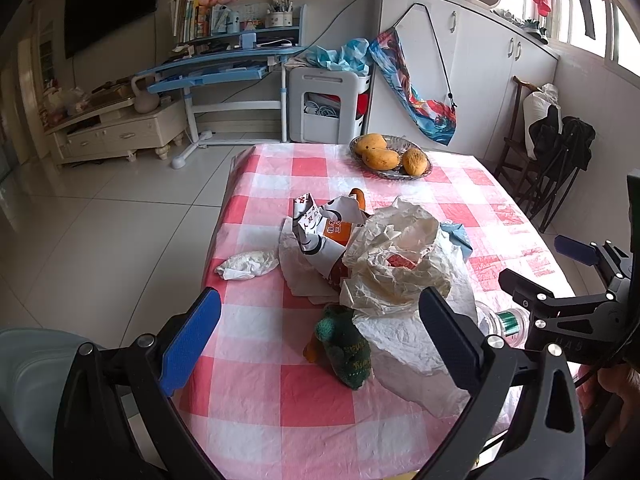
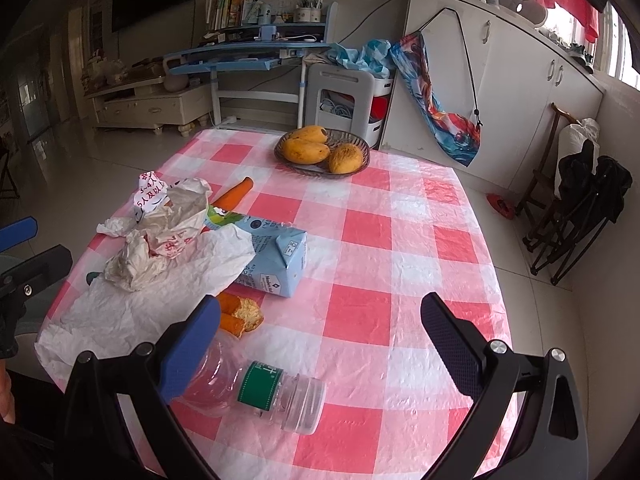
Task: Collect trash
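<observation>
A heap of trash lies on the red-checked table (image 1: 320, 396): crumpled white paper bags (image 1: 396, 264), a printed wrapper (image 1: 316, 224), a crumpled tissue (image 1: 248, 265), a green knitted scrap (image 1: 346, 354). In the right wrist view the heap (image 2: 160, 240) sits left, with a light-blue carton (image 2: 276, 260), a carrot (image 2: 236, 194), orange peel (image 2: 242, 314) and a clear plastic bottle (image 2: 260, 390) lying on its side. My left gripper (image 1: 320, 340) is open, empty, hovering before the heap. My right gripper (image 2: 324, 348) is open, empty, above the bottle; it also shows in the left wrist view (image 1: 560, 276).
A bowl of mangoes (image 1: 390, 156) stands at the table's far end, also in the right wrist view (image 2: 322, 150). Beyond are a blue desk (image 1: 224, 68), a white cabinet (image 1: 472, 64) and folded chairs (image 1: 548, 152) at right. The table's left edge drops to tiled floor.
</observation>
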The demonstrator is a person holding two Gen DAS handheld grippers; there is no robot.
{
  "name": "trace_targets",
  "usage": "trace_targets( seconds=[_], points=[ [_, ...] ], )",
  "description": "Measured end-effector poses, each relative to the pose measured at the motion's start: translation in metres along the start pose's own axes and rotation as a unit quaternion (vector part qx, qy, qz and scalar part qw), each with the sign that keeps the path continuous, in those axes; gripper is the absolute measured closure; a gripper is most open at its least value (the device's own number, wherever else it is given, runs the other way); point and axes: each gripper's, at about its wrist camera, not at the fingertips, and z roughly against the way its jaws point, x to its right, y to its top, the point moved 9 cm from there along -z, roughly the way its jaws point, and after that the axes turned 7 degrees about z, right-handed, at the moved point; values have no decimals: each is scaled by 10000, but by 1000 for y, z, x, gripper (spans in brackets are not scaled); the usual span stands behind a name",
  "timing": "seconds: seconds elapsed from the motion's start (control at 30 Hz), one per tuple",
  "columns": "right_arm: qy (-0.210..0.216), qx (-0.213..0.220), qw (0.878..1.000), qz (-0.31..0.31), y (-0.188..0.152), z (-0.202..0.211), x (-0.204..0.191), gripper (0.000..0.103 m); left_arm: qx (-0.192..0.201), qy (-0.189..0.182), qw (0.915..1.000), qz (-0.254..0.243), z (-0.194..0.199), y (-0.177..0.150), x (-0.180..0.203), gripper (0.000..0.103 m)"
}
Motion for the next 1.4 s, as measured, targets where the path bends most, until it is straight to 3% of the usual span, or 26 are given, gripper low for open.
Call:
trace_targets(
  seconds=[0.8,1.4],
  points=[
    [-8,-30,9998,191,-5,3,-6,7,-4,-6,10000,7,0,-1,0,7],
    [-17,-114,9997,219,-15,3,3,7,4,52,9999,-107,-11,2,22,7]
  ],
)
